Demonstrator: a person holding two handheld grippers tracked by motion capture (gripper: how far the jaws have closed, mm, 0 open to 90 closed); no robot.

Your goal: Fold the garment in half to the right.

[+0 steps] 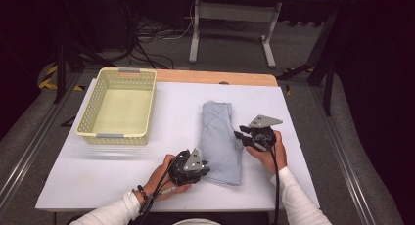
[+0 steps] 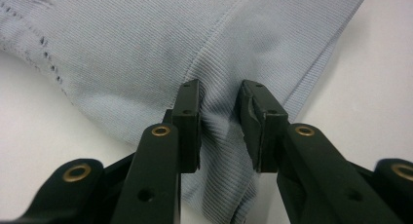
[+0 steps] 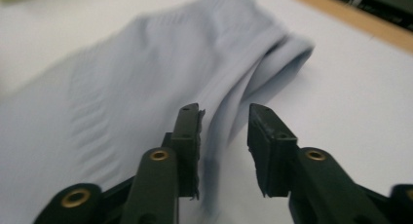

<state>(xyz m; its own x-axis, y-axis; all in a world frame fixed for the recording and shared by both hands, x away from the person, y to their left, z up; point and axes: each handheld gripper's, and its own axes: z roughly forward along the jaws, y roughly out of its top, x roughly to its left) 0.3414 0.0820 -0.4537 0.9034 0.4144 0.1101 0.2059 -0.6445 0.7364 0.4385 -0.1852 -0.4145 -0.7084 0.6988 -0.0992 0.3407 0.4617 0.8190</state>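
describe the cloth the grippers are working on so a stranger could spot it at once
On the white table, look right of the pale yellow basket. The folded garment lies between the two grippers. It is light blue-grey ribbed fabric, the only soft thing there.

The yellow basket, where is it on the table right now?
In the high view, the yellow basket sits at the table's far left, left of the folded grey garment and apart from it.
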